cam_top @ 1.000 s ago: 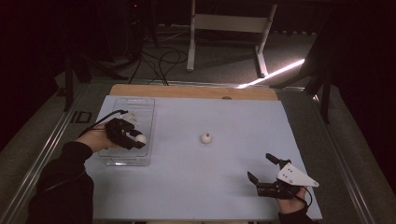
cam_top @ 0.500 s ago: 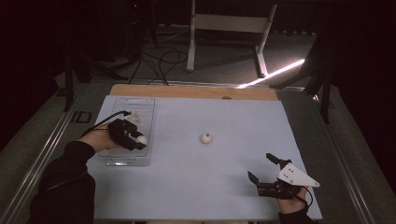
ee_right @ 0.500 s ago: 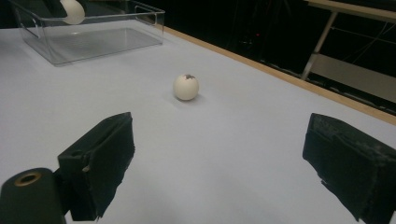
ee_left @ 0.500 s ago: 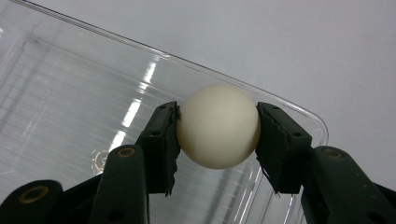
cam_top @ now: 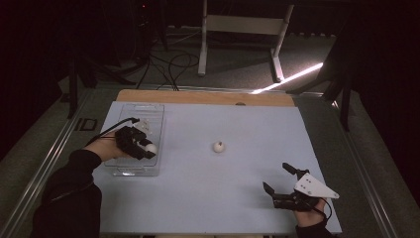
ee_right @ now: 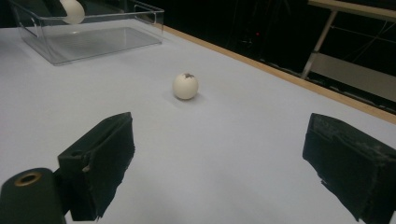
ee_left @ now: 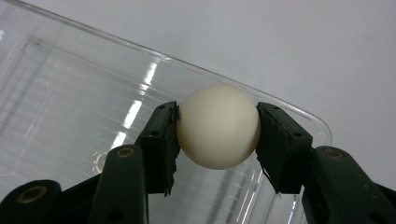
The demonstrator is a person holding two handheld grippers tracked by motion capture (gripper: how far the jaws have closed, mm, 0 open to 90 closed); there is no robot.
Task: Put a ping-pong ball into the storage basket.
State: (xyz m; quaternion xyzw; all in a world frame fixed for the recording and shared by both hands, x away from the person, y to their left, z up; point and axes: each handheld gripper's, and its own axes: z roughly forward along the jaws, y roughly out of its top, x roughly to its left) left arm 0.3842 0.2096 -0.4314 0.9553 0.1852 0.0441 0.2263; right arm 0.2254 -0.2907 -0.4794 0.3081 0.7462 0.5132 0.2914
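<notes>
My left gripper [cam_top: 146, 148] is shut on a cream-white ball [ee_left: 218, 126], held above the clear plastic tray [cam_top: 130, 170] near its right rim. The same ball [cam_top: 151, 148] shows white between the black jaws in the high view. A second white ball [cam_top: 218, 146] with a dark mark on top rests on the table's middle; it is also in the right gripper view as the marked ball [ee_right: 185, 86], well ahead of the jaws. My right gripper [cam_top: 278, 181] rests open near the front right, nothing between its pads [ee_right: 105, 163].
The pale blue mat [cam_top: 223, 198] covers the table, with a wooden strip [cam_top: 198, 97] along its far edge. A small pale object [cam_top: 143, 125] lies in the far part of the tray. Beyond the table are cables and a white stand [cam_top: 242, 25] on the floor.
The left gripper, with the ball in it, has shifted slightly over the tray. The right gripper and the middle ball have stayed put.
</notes>
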